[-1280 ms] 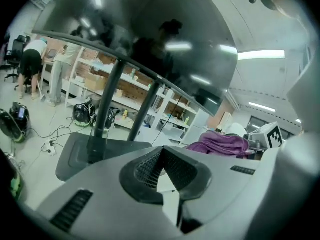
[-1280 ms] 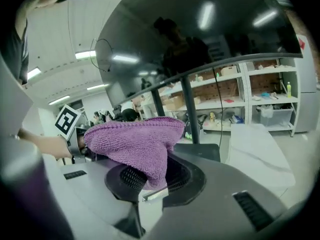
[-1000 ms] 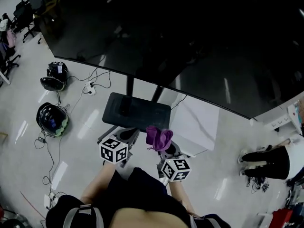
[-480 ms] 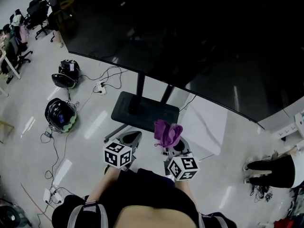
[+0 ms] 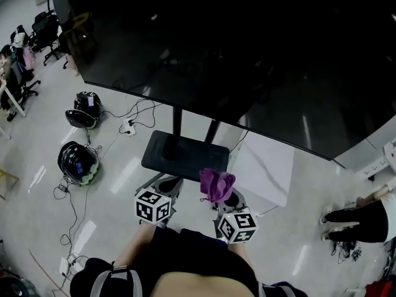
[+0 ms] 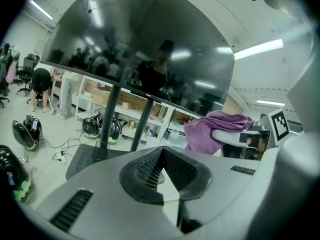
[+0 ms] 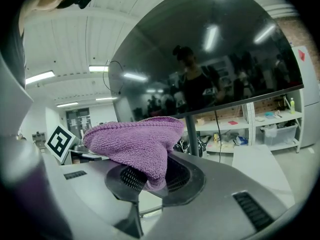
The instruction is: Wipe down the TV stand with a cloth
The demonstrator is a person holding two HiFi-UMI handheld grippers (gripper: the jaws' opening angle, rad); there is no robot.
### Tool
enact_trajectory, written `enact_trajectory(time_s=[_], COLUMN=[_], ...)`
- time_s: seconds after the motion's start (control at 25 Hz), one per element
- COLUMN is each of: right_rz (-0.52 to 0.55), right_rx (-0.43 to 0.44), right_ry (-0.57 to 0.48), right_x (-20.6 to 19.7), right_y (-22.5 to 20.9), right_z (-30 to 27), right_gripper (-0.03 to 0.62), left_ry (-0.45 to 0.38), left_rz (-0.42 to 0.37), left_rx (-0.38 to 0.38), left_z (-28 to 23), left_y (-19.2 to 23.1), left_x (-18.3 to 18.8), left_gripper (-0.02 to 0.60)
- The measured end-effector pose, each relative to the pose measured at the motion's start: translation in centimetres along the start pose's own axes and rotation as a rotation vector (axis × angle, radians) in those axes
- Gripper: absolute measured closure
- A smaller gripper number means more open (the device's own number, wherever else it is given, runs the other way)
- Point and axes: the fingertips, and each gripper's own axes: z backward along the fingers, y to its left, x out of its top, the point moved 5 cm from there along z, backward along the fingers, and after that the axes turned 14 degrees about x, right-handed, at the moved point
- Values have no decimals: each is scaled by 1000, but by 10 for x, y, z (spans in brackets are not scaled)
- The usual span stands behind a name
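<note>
Cloth (image 7: 134, 140) in closed right gripper (image 7: 154, 178)

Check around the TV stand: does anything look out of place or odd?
Nothing damaged or spilled. A helmet, another helmet and loose cables lie on the floor left of the stand base, apart from it. The purple cloth is bunched in the right gripper.

Pale glossy floor (image 5: 37, 135), bearing the dark base plate (image 5: 184, 155) of the TV stand (two posts rising from it). Left of the plate: one helmet (image 5: 85, 101), a second helmet (image 5: 77, 163), loose black cables (image 5: 69, 198), a white power strip (image 5: 129, 127). Just right: a white slab (image 5: 263, 169).
</note>
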Motion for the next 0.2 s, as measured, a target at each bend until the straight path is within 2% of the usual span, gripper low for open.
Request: enact_trajectory(time_s=[0.2], right_rz=[-19], right_rx=[-11], right_ry=[2], right_x=[-1], right_y=[-10], right_z=[10], right_gripper=[522], left_ry=[23], left_rz=[-10], left_rx=[-28], left_z=[-3], left_y=[-16], left_x=[-5], left_gripper=[575])
